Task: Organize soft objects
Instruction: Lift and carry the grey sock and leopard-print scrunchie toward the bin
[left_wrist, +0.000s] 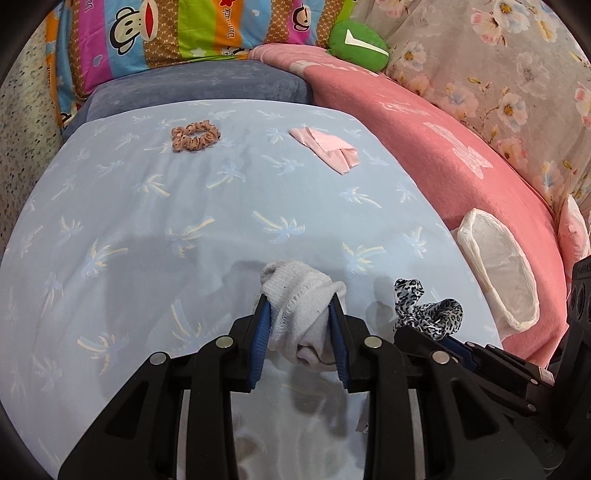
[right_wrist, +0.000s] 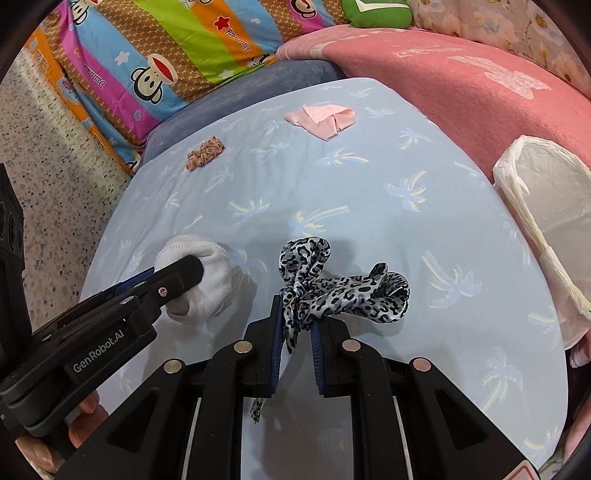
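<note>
Sheet open ahead; scrunchie, pink cloth far.

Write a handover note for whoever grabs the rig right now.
Left gripper: jaws shut on the white sock, low over the blue palm-print sheet.
Right gripper: jaws shut on the leopard-print scarf, which trails onto the sheet.
White bag: open at the right edge, looks empty.
Loose at the far side of the sheet: brown scrunchie, pink cloth.
Done: nothing visibly stowed.
Left, assuming the bag is the target: drop both held items, then collect the scrunchie and cloth.
</note>
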